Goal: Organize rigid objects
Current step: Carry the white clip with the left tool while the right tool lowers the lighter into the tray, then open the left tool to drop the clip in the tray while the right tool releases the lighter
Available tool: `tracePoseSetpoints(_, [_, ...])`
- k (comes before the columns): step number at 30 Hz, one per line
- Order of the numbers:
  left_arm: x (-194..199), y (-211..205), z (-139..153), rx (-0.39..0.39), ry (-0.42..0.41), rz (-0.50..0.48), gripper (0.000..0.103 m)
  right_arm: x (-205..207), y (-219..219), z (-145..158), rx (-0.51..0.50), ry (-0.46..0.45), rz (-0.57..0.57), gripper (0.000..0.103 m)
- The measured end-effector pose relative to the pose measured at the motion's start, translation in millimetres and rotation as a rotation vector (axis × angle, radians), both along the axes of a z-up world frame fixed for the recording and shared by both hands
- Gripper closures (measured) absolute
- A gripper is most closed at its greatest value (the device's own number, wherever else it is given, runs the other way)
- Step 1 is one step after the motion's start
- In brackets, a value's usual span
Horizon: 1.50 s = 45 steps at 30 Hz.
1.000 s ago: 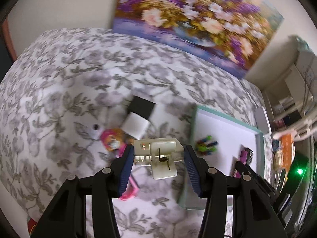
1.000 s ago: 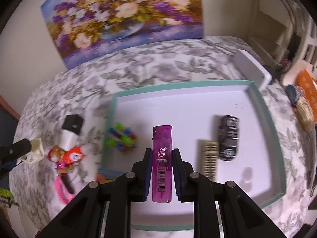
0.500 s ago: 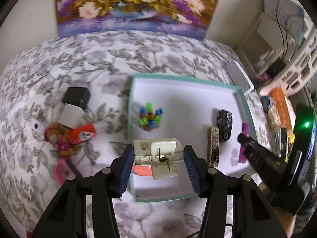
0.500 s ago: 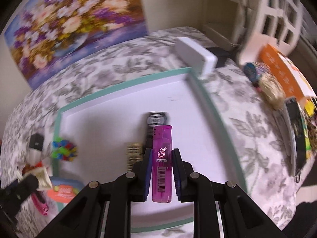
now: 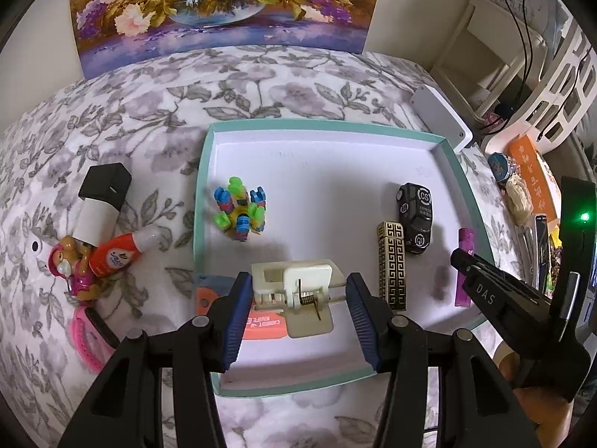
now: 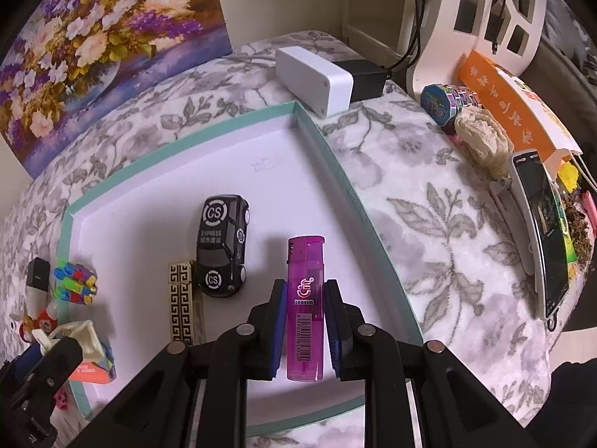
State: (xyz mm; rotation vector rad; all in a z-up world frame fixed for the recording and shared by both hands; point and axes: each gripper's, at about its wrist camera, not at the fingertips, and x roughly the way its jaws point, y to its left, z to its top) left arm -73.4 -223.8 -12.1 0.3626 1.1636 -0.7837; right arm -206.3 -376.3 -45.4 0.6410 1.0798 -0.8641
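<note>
With your left gripper [image 5: 294, 291] clamped on the cream clip [image 5: 294, 287] over the tray's [image 5: 335, 125] near-left corner and your right gripper [image 6: 306, 315] tight on the purple lighter [image 6: 305, 306] (near the right edge), lower both flat onto bare floor, clear of the 2 items between, the toy car [image 6: 222, 246] and the gold bar [image 6: 181, 298].

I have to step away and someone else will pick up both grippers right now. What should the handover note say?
Left gripper: jaws closed on the cream plastic spring clip, held over the near left part of the white tray with teal rim.
Right gripper: jaws shut on the translucent purple lighter, over the tray's right side.
Done, already in the tray: black toy car, gold patterned lighter, multicoloured block toy, orange box.
Left: set down clip and lighter. On the floral cloth remain the black-and-white block, the orange-and-white bottle, the cartoon figure and the pink band.
</note>
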Motion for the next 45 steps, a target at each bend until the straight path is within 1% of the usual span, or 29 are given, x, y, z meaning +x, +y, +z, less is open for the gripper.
tracePoseSetpoints(7, [-2.1, -3.6, -2.2, 0.016, -0.012, -0.018, 0.049, -2.2, -1.7, -12.5, 0.038, 0.017, 0.002, 0.082])
tracePoseSetpoints(15, [-1.7, -3.3, -1.4, 0.024, -0.024, -0.023, 0.049, -3.6, -2.1, -13.9, 0.047, 0.012, -0.002, 0.082])
tracePoseSetpoints(17, [-0.6, -2.4, -0.4, 0.020, -0.018, -0.018, 0.042, -3.8, -2.0, -13.7, 0.047, 0.012, -0.003, 0.082])
tracePoseSetpoints(18, [0.5, -1.7, 0.9, 0.014, -0.015, -0.014, 0.034, -3.8, -2.3, -13.7, 0.047, 0.011, -0.002, 0.082])
tracePoseSetpoints(19, [1.6, -0.5, 2.7, 0.005, -0.015, -0.009, 0.030, -3.9, -2.3, -13.5, 0.048, 0.009, -0.003, 0.081])
tracePoseSetpoints(20, [2.3, 0.1, 4.0, 0.002, -0.020, -0.006, 0.030, -3.7, -3.0, -14.0, 0.051, 0.005, -0.002, 0.080])
tracePoseSetpoints(21, [3.2, 1.0, 5.6, 0.001, -0.026, -0.003, 0.030, -3.7, -3.1, -14.6, 0.056, 0.004, -0.005, 0.077])
tracePoseSetpoints(22, [3.6, 1.2, 6.3, 0.001, -0.030, 0.001, 0.030, -3.5, -3.2, -16.4, 0.065, 0.005, -0.007, 0.071])
tracePoseSetpoints(23, [5.3, 2.8, 7.7, -0.001, -0.033, 0.008, 0.029, -3.2, -2.6, -16.8, 0.067, 0.002, -0.005, 0.068])
tracePoseSetpoints(25, [9.2, 6.0, 10.3, -0.010, -0.031, 0.023, 0.028, -1.6, -0.2, -16.2, 0.062, 0.003, -0.001, 0.048])
tracePoseSetpoints(26, [12.0, 8.3, 12.1, -0.016, -0.029, 0.035, 0.026, -1.1, 0.6, -15.6, 0.058, 0.000, 0.000, 0.046])
tracePoseSetpoints(27, [14.8, 10.9, 14.1, -0.020, -0.032, 0.049, 0.021, -0.1, 1.0, -14.7, 0.056, -0.004, 0.002, 0.045])
tracePoseSetpoints(29, [20.5, 16.3, 18.4, -0.029, -0.048, 0.077, 0.019, 1.3, 2.1, -13.1, 0.051, -0.011, 0.010, 0.044])
tracePoseSetpoints(31, [27.4, 22.4, 22.2, -0.029, -0.065, 0.108, 0.018, 2.9, 2.6, -11.8, 0.045, -0.013, 0.014, 0.038])
tracePoseSetpoints(32, [30.3, 25.1, 23.3, -0.028, -0.070, 0.122, 0.015, 2.9, 2.7, -11.2, 0.042, -0.014, 0.015, 0.037])
tracePoseSetpoints(33, [35.9, 30.3, 24.4, -0.024, -0.077, 0.150, 0.010, 3.5, 2.8, -10.7, 0.040, -0.015, 0.015, 0.035])
tracePoseSetpoints(34, [39.6, 33.2, 24.8, -0.020, -0.080, 0.166, 0.009, 3.2, 3.1, -10.4, 0.038, -0.016, 0.015, 0.032])
tracePoseSetpoints(40, [70.7, 63.7, 20.4, 0.043, -0.085, 0.312, 0.008, 3.7, 5.8, -8.0, 0.020, -0.015, 0.015, 0.015])
tracePoseSetpoints(43, [87.9, 82.0, 6.8, 0.130, -0.057, 0.388, 0.008, 6.6, 8.3, -7.3, 0.003, -0.003, 0.023, 0.012])
tracePoseSetpoints(45, [99.2, 95.7, -0.2, 0.147, -0.027, 0.438, 0.008, 8.4, 9.9, -7.2, -0.001, -0.001, 0.031, 0.011])
